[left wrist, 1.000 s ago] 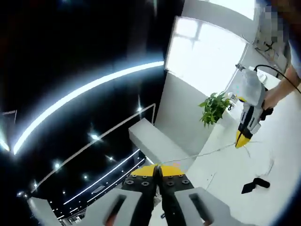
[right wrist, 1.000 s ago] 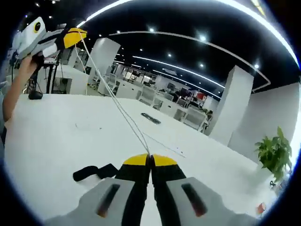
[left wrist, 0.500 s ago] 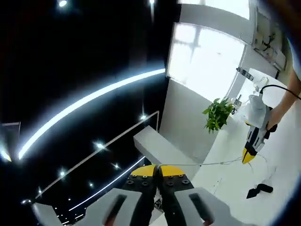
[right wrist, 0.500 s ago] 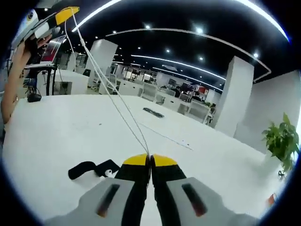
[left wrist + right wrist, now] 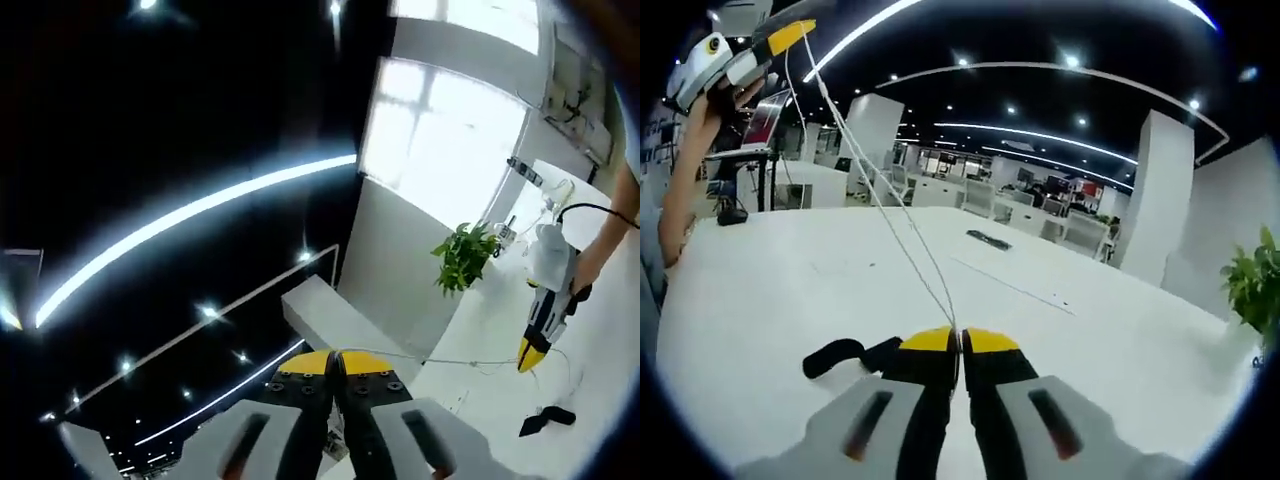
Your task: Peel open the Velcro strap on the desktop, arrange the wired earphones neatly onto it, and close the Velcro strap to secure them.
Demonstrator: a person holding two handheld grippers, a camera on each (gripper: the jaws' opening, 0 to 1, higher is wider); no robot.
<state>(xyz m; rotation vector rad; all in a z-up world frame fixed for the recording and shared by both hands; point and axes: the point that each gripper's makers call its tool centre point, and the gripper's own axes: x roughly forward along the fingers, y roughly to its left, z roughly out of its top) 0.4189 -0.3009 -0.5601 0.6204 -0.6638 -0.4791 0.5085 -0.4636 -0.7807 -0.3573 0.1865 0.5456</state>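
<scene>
White bench [image 5: 790,290] in an open-plan office carried the job, dark ceiling with strip lights overhead. Velcro strap [image 5: 845,355] lay flat on the bench at lower left of the right gripper view, just beside the right hand-held gripper [image 5: 960,340], long axis roughly left-right in frame. Same strap sat at lower right of the left gripper view, below the right hand-held gripper there. Right hand-held gripper was the nearer one; left hand-held gripper [image 5: 790,35] was raised at upper left, well apart from the strap. Both were closed on the earphone cable [image 5: 890,215], which ran taut between them, upper left down to bottom centre. Judgement: the cable needed coiling down toward the strap, so the raised end had to descend.
</scene>
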